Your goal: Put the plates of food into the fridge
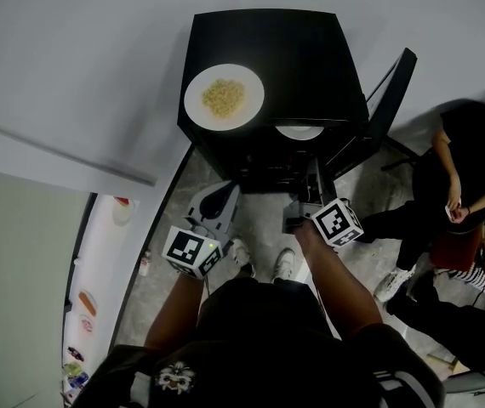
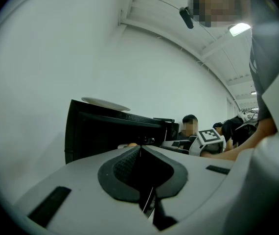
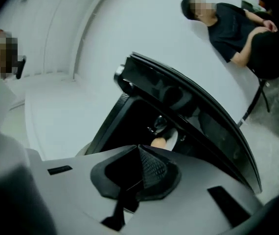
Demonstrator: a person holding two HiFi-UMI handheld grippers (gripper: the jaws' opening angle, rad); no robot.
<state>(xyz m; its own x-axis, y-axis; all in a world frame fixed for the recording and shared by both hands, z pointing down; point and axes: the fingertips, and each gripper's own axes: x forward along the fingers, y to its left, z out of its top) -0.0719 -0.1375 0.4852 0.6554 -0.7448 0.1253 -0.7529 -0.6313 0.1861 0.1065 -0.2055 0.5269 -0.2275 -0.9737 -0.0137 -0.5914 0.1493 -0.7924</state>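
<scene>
A black mini fridge (image 1: 225, 36) stands against the wall, and its door (image 1: 387, 100) hangs open to the right. On its top rests a white plate of yellowish food (image 1: 224, 97). The rim of a second white plate (image 1: 299, 131) shows inside the open compartment. My left gripper (image 1: 224, 195) is shut and empty, low in front of the fridge. My right gripper (image 1: 300, 213) is shut and empty by the opening. In the left gripper view the shut gripper (image 2: 140, 148) faces the fridge (image 2: 105, 131) and the top plate (image 2: 105, 103). The right gripper (image 3: 139, 148), rolled, faces the door (image 3: 203, 116) and the inner plate (image 3: 177, 133).
People (image 1: 468, 185) sit on the floor close to the right of the open door. A white counter (image 1: 98, 304) with small items runs along the left. My own feet (image 1: 264, 262) stand on the grey floor just before the fridge.
</scene>
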